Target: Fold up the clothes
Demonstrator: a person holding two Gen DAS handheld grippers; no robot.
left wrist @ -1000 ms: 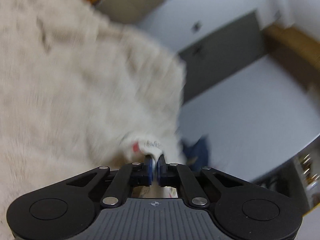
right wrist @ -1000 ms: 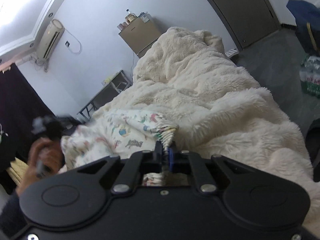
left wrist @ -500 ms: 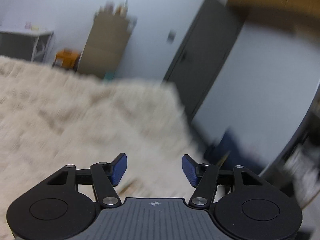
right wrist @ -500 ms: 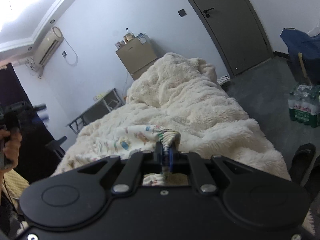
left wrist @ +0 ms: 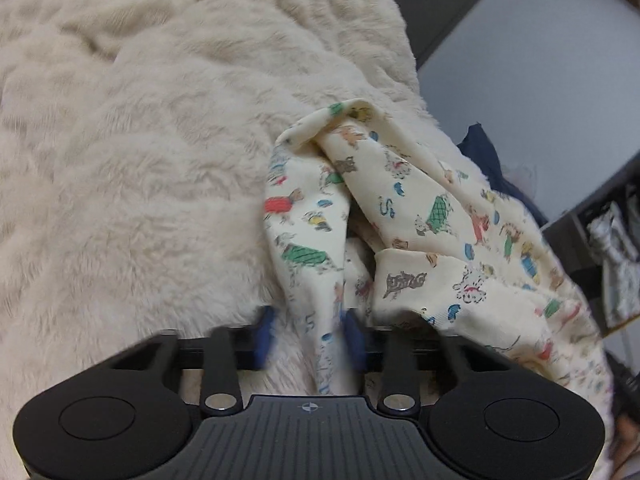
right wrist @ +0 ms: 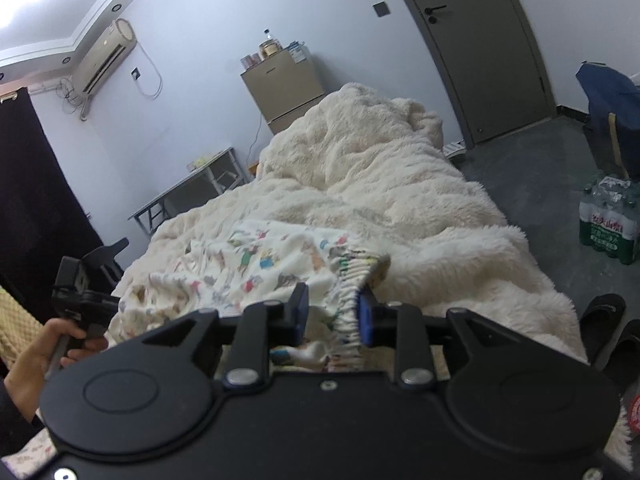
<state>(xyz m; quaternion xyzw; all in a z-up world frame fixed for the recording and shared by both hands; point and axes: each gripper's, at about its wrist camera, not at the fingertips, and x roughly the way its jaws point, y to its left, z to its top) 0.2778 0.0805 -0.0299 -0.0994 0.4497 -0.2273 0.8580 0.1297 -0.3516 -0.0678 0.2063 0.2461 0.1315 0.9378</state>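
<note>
The printed garment (left wrist: 400, 216) lies crumpled on the near part of the fluffy cream blanket (left wrist: 140, 160). The left gripper (left wrist: 308, 336) is closing with a fold of it between its pads, which are still apart. To the right, the right gripper (right wrist: 334, 312) is opening, and the garment's ribbed hem (right wrist: 352, 280) sits loose between its jaws.

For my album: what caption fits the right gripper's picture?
Right gripper opening around patterned garment on fluffy blanket.

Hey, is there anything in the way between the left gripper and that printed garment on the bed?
Nothing visible. The printed garment already runs between the left gripper's jaws, lying on the fluffy blanket.
</note>
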